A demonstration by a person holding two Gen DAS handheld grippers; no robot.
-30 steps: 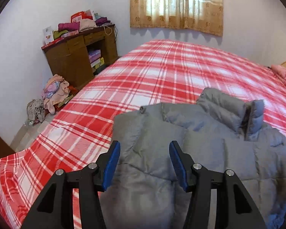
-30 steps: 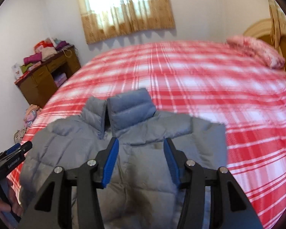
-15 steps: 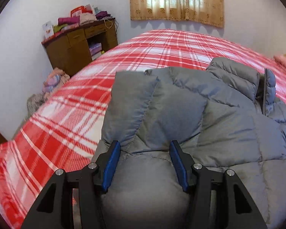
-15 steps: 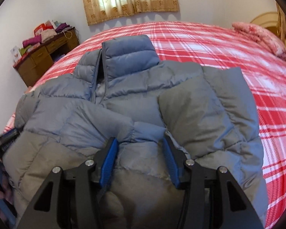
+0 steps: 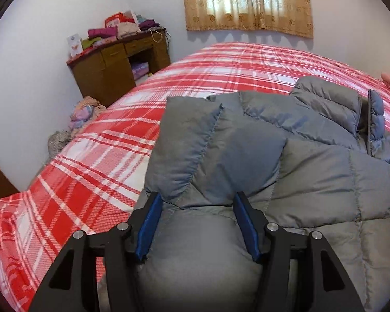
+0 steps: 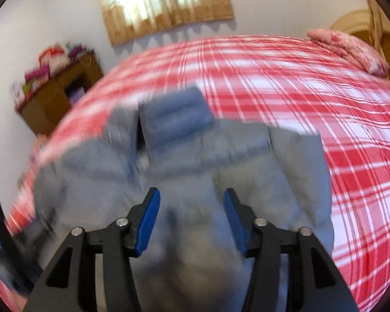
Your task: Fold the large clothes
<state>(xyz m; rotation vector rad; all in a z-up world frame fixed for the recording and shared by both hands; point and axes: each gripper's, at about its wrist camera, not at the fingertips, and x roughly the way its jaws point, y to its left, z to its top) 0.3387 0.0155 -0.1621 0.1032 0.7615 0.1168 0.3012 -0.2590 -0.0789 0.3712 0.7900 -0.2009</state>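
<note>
**A:** Your grey puffer jacket (image 5: 286,171) lies front-up on the red plaid bed (image 5: 96,156), collar (image 5: 330,106) pointing toward the curtained window (image 5: 247,0). Both sleeves look already folded across the chest, so I judge you are in the middle of the fold, with the body not yet doubled over.

**B:** And your grippers?

**A:** Your left gripper (image 5: 197,221) has its jaws spread wide, with padded fabric bulging between the blue pads (image 5: 148,226) but not pinched. Your right gripper (image 6: 192,218) is spread the same way above the jacket's lower half; that view is blurred, so contact is hard to judge.

**B:** Next move?

**A:** Probably take the hem with both grippers, closing on the full thickness, and carry it evenly toward the collar. Puffy fill springs back, so press it flat.
</note>
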